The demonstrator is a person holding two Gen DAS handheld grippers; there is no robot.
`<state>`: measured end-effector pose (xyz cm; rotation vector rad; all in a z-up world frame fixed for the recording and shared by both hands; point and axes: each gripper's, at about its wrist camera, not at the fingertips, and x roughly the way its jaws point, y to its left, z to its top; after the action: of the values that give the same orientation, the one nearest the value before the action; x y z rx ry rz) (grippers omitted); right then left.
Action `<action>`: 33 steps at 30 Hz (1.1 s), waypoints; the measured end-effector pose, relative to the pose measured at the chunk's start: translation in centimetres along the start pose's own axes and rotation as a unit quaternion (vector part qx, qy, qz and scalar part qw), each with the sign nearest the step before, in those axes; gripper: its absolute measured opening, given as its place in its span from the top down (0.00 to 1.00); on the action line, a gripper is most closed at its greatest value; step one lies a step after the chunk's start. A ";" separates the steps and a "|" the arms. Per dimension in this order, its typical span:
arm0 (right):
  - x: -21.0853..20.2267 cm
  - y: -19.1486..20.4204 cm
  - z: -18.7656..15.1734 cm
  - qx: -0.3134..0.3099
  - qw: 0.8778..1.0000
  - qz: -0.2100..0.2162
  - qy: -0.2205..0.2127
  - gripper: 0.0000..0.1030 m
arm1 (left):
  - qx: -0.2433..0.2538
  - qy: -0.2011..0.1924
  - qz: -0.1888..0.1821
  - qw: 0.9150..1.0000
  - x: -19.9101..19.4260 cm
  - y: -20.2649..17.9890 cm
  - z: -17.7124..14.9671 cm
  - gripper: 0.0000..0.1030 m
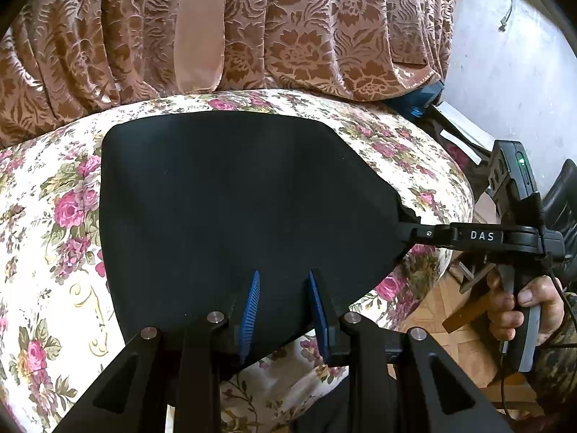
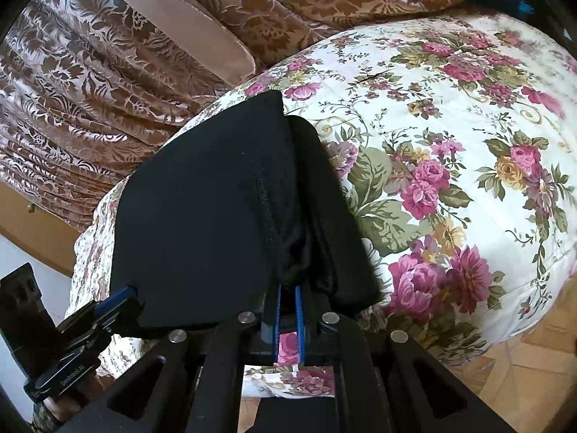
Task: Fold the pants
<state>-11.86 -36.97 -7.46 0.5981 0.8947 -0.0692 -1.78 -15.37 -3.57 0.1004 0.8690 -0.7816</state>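
1. The black, soft-fabric pants [image 1: 230,195] lie folded into a broad flat panel on a cushion covered in white cloth printed with pink roses and green leaves [image 1: 47,216].
2. In the left wrist view, the pants cover the middle of the floral cushion, with bare floral cloth showing on the left, the far side and the right of them.
3. The left gripper [image 1: 283,310], a black frame with ribbed blue pads, sits at the near edge of the pants. Its jaws stand apart with the dark fabric between them; whether the pads press on the fabric I cannot tell.
4. The right gripper [image 1: 405,232], black with white "DAS" lettering on its side, reaches the right-hand corner of the pants in the left wrist view. Its tips are clamped on that corner.
5. In the right wrist view, the right gripper [image 2: 288,290] shows its two blue pads nearly together, pinching a bunched fold of the pants [image 2: 202,209] at their near edge.
6. A hand [image 1: 523,310] grips the right gripper's handle, off the right side of the pants.
7. In the right wrist view the left gripper [image 2: 122,297] meets the pants at their lower left corner.
8. A brown and gold floral brocade drape [image 1: 324,29] hangs behind the pants, beyond the cushion.
9. A wooden parquet floor [image 2: 523,379] shows below the cushion's right edge, right of the pants.
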 end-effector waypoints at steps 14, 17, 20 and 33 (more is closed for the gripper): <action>-1.9 0.8 0.8 -0.017 1.000 0.015 -0.010 0.86 | 0.003 -0.009 0.027 1.000 -1.8 0.4 0.6 0.70; -3.2 0.5 1.4 -0.020 1.000 0.000 -0.020 0.76 | -0.017 -0.020 0.023 0.999 -3.1 1.7 0.9 0.69; -4.7 -0.1 2.2 -0.012 0.999 -0.006 -0.042 0.53 | -0.060 -0.036 0.015 0.997 -4.6 4.4 1.4 0.57; 0.9 2.0 7.8 -0.007 0.999 0.014 -0.033 0.52 | -0.189 -0.033 0.034 0.981 -3.9 14.2 2.7 0.56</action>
<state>-5.17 -39.13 -3.50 0.5908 0.8216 -0.0573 7.67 -3.85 -2.16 -0.2288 0.9320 -0.5423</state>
